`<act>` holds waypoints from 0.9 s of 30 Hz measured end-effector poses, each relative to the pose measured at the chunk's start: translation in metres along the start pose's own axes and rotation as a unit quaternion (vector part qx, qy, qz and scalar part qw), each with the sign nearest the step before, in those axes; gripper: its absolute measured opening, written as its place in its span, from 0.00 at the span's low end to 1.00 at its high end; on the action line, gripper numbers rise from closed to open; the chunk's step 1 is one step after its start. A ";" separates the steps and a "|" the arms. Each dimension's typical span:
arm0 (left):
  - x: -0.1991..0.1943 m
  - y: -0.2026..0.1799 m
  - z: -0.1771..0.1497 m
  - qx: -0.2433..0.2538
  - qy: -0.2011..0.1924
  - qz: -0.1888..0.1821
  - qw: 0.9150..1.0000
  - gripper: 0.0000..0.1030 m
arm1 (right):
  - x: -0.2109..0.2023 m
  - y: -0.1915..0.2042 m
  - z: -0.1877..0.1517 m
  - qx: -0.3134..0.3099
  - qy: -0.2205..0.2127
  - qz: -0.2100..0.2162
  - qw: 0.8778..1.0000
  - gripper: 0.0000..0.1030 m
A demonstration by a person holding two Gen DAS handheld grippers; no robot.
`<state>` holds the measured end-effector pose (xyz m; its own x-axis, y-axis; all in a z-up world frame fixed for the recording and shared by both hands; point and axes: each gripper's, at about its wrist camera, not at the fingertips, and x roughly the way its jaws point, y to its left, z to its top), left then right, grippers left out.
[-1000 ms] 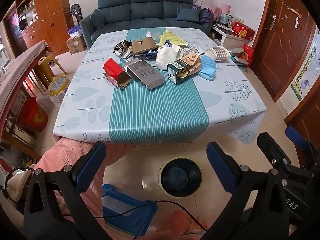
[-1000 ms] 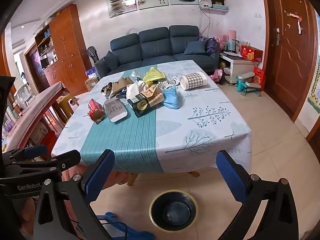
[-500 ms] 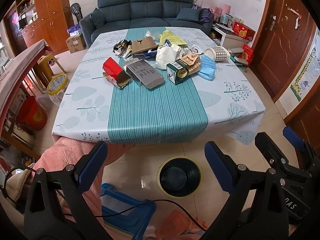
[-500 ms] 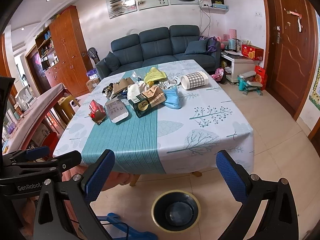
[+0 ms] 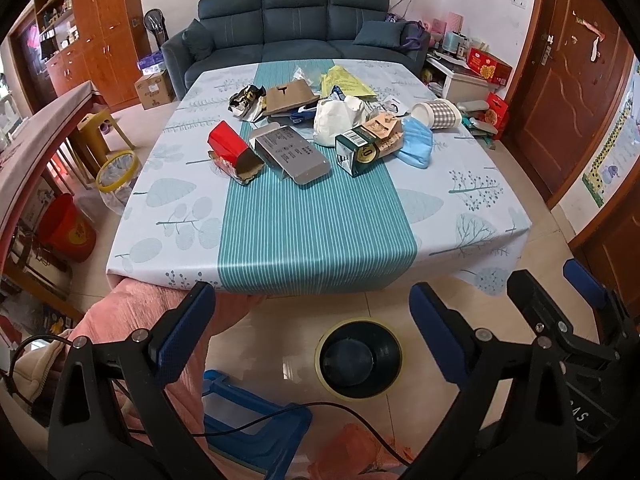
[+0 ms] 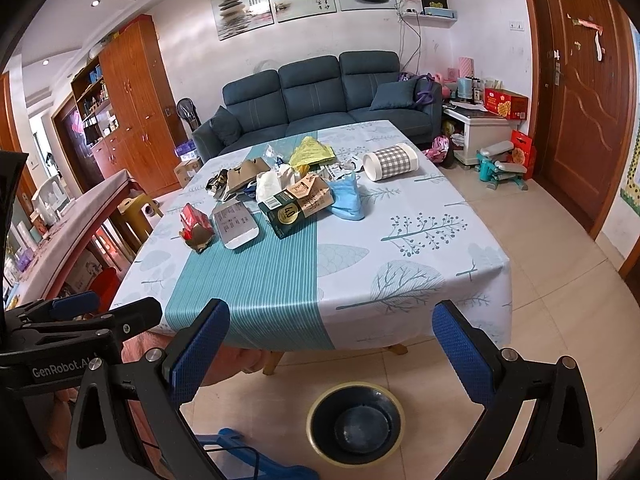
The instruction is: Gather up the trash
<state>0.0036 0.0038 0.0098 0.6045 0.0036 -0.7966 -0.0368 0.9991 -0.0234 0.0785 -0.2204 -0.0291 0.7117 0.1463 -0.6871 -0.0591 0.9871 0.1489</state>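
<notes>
- Living-room furniture rings the scene: a dark blue sofa against the far wall, wooden cabinets to one side, a brown door to the other.
- Between sofa and camera, the tabletop wears a teal-striped cloth with leaf prints, its near half bare.
- Trash sits clustered on the far half: a red carton, a grey flat box, a dark green box, a blue face mask, a white crumpled bag, a yellow wrapper and a checked paper cup lying on its side.
- On the floor just before the table's near edge stands a round dark bin (seemingly empty).
- Left gripper and right gripper both hover low over the floor, short of the table, fingers spread wide apart and holding nothing.
- By my reading, collection has not begun; this is the approach.
- Next move calls for reaching well forward over the bare cloth to a nearer piece, likely the red carton or green box, closing on it, then carrying it back to the bin.
</notes>
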 end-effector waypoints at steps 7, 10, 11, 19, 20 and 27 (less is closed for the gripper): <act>-0.001 0.001 0.001 0.000 -0.001 0.000 1.000 0.93 | -0.001 0.001 0.002 0.001 -0.002 0.001 1.000 0.99; 0.000 0.000 0.001 0.000 0.001 0.000 1.000 0.93 | 0.000 0.002 0.002 0.001 -0.002 0.001 1.000 0.99; 0.000 0.000 0.001 -0.001 0.000 0.001 1.000 0.93 | 0.001 0.002 0.002 0.001 -0.002 0.001 1.000 0.99; 0.003 0.003 0.001 -0.002 0.005 0.004 1.000 0.93 | 0.001 -0.001 0.002 0.002 -0.002 0.003 1.000 0.99; 0.004 0.003 0.001 -0.002 0.006 0.005 1.000 0.93 | 0.002 0.001 0.002 0.001 -0.003 0.003 1.000 0.99; 0.009 0.004 0.000 -0.003 0.009 0.009 1.000 0.93 | 0.004 0.002 0.003 0.002 -0.002 0.004 1.000 0.99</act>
<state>0.0088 0.0080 0.0019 0.5888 0.0198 -0.8080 -0.0517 0.9986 -0.0132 0.0832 -0.2179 -0.0299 0.7146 0.1544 -0.6823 -0.0624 0.9855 0.1577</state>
